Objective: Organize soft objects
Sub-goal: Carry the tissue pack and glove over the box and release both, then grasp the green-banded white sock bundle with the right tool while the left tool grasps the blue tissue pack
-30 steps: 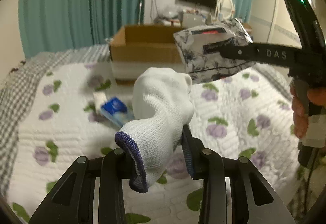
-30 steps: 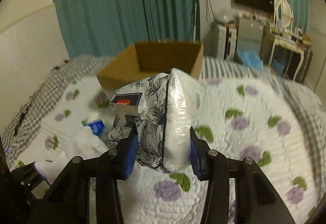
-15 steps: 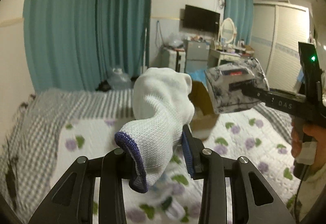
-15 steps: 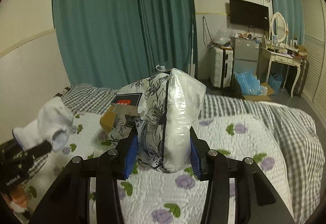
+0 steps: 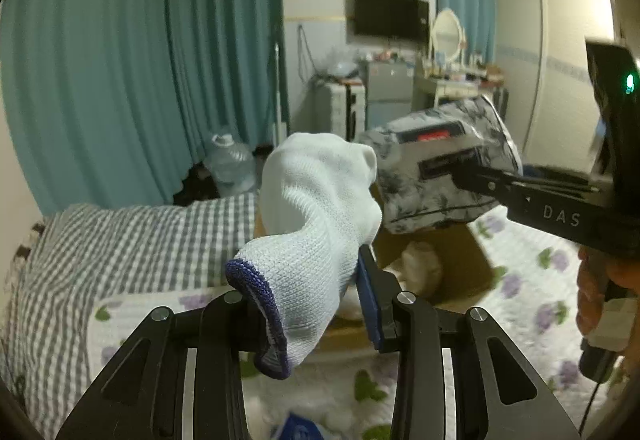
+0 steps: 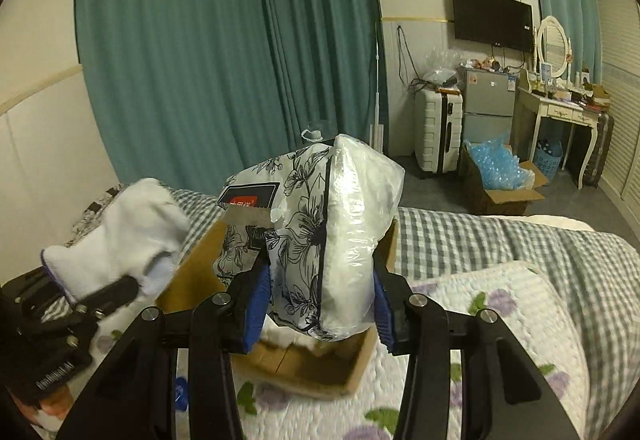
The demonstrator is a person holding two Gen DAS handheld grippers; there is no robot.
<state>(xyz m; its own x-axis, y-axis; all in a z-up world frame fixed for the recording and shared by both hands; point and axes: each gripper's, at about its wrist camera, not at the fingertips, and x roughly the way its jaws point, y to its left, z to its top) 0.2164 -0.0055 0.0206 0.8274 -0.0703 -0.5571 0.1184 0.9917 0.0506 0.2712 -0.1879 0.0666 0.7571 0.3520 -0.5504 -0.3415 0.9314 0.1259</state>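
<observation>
Both grippers have carried their loads forward over the bed [image 6: 520, 304], so the white sock [image 5: 316, 224] and the floral tissue pack [image 6: 320, 240] now hang above the open cardboard box [image 6: 304, 364], which a second ago lay well ahead of them.

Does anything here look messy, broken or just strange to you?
Nothing looks damaged or spilled. The white glove droops crumpled from the left gripper, and the floral tissue pack sits tilted in the right gripper, both above the cardboard box.
</observation>
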